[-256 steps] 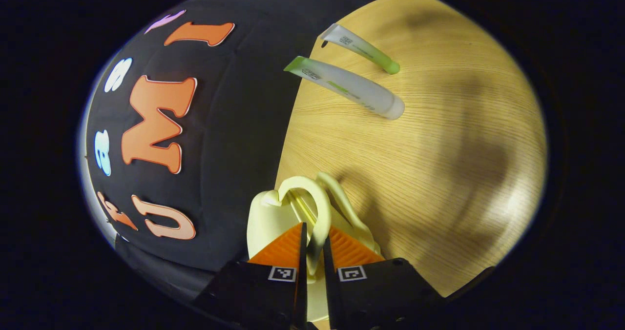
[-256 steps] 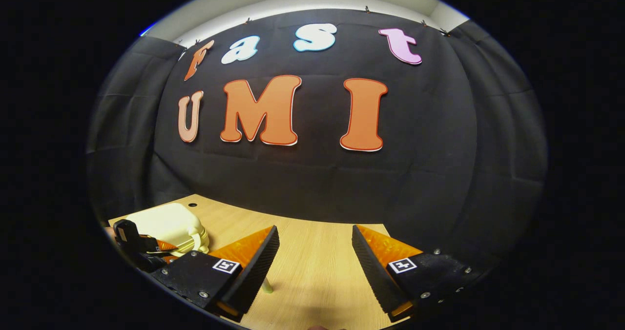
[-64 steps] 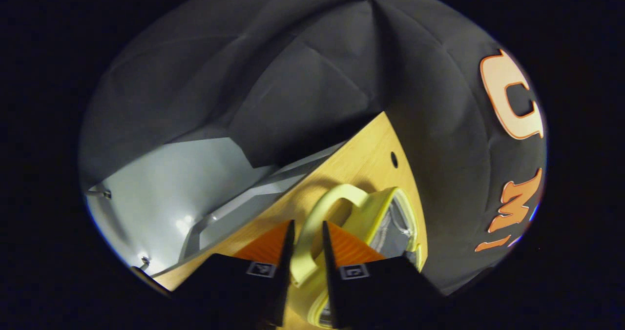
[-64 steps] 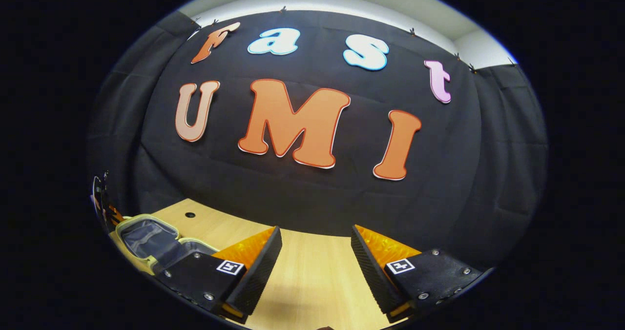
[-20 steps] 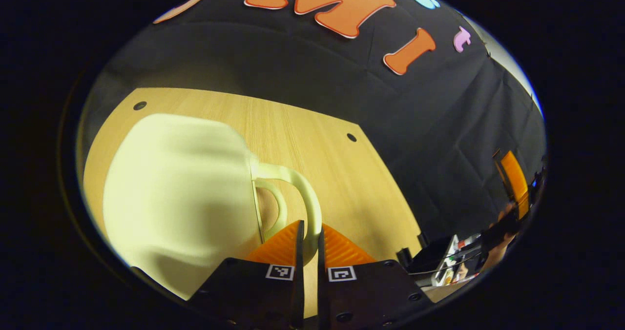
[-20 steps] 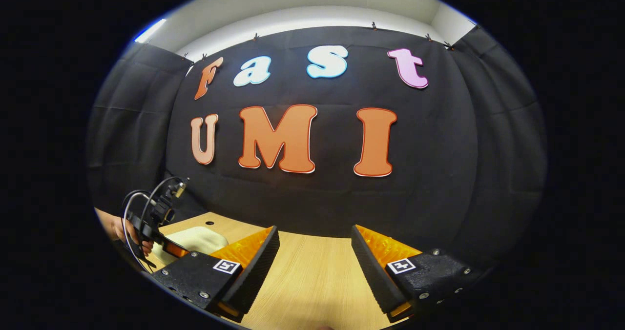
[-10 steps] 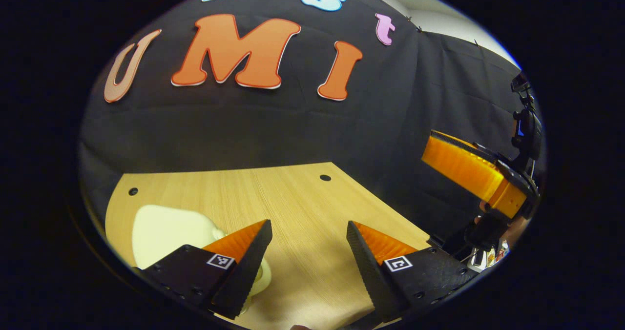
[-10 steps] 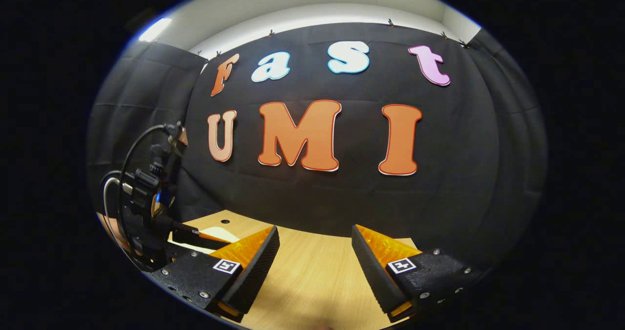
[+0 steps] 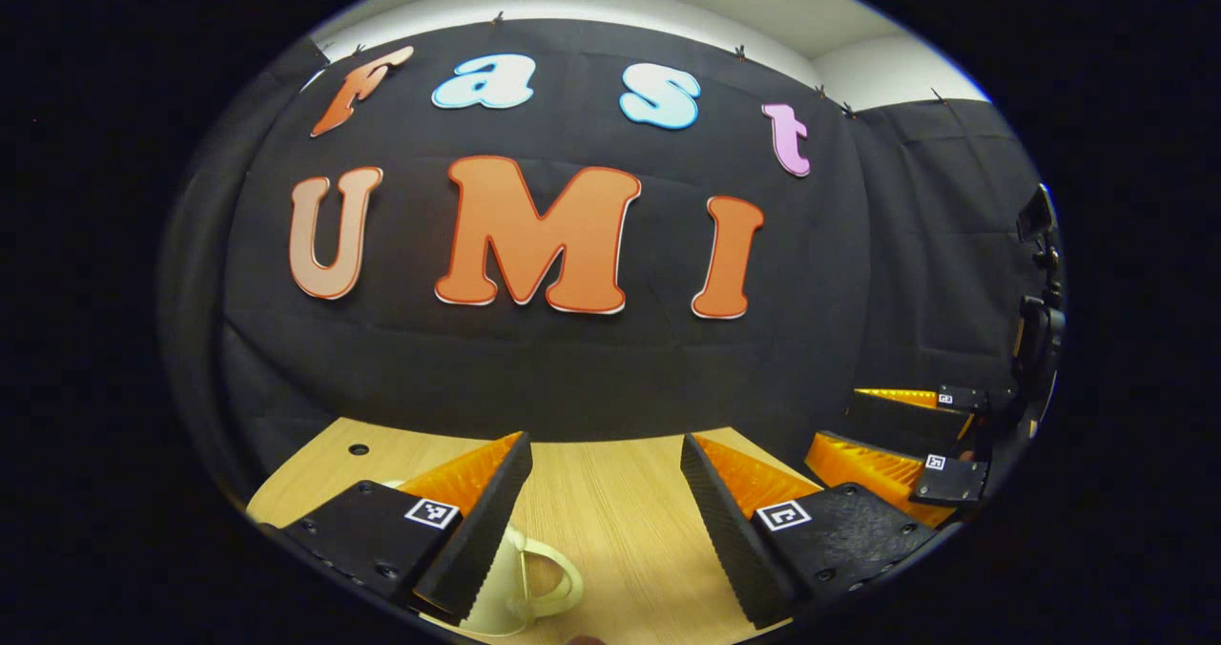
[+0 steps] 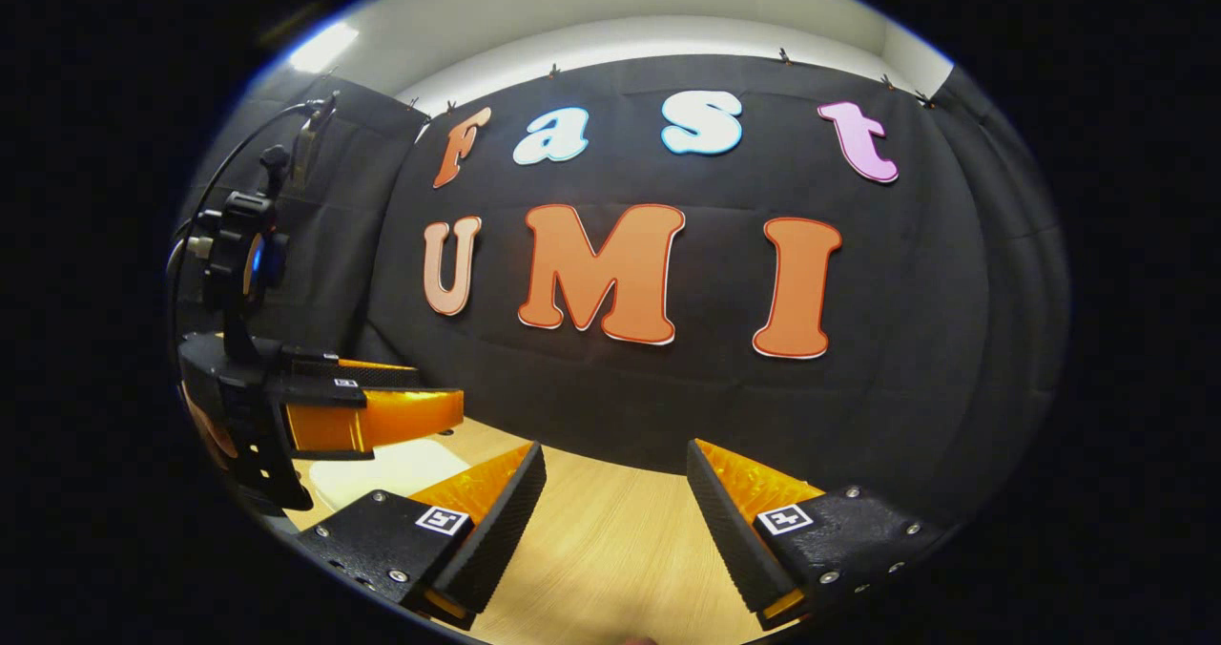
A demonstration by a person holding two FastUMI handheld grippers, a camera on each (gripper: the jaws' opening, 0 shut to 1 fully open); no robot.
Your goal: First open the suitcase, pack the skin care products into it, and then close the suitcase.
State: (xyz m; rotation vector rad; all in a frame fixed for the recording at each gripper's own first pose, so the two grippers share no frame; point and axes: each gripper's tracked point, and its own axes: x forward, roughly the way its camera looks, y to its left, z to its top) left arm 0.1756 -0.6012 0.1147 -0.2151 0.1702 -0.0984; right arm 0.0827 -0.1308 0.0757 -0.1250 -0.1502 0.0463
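Left claw (image 9: 606, 492) has let go of the closed suitcase (image 9: 529, 583), gaping empty above the desk (image 9: 610, 492); right claw (image 10: 615, 502) gapes empty too; packing looks done.

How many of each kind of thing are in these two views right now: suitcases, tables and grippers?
Suitcase: 1, pale yellow, lying on the table under the left gripper.
Table: 1, light wood.
Grippers: 2, the left gripper and the right gripper, both open and holding nothing.
Total: 4.
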